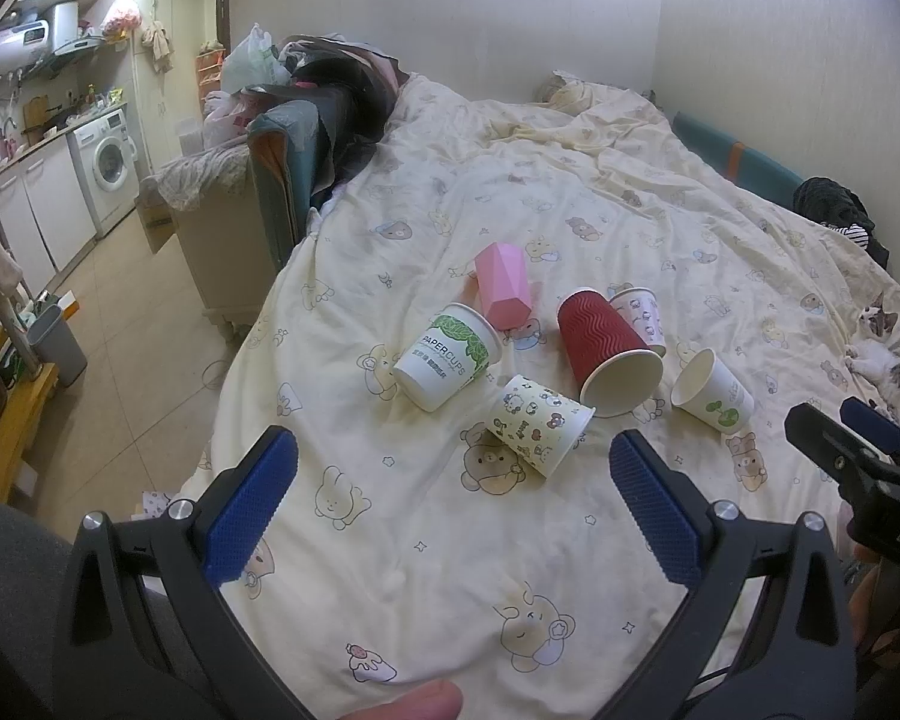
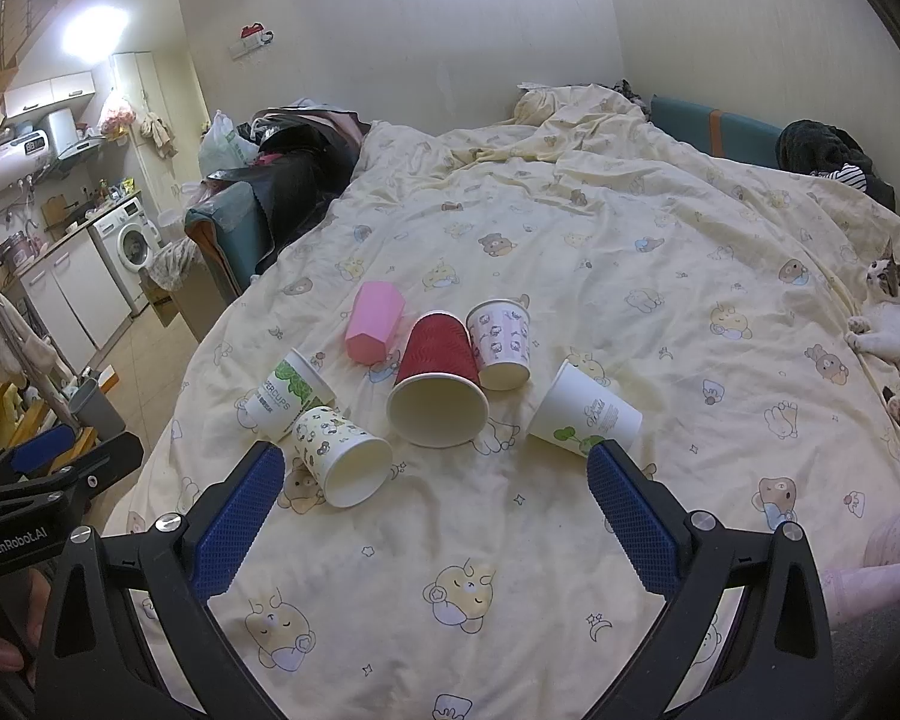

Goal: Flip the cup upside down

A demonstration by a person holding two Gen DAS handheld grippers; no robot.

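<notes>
Several cups lie on their sides on the bed quilt [image 1: 426,540]. A red ribbed cup [image 1: 609,354] [image 2: 438,387] lies in the middle with its mouth toward me. Around it lie a pink faceted cup [image 1: 503,291] [image 2: 375,321], a white PAPERCUPS cup [image 1: 450,357] [image 2: 285,393], a cartoon-print cup [image 1: 537,423] [image 2: 342,456], a pink-print cup [image 1: 639,318] [image 2: 501,342] and a white cup with green sprout [image 1: 714,390] [image 2: 585,411]. My left gripper [image 1: 453,456] is open and empty, short of the cups. My right gripper [image 2: 435,468] is open and empty, also short of them.
A kitten [image 2: 894,324] [image 1: 882,348] lies on the quilt at the right edge. The bed's left edge drops to a tiled floor [image 1: 120,324] with a grey bin [image 1: 60,342]. A teal chair [image 1: 288,168] piled with clothes stands beside the bed.
</notes>
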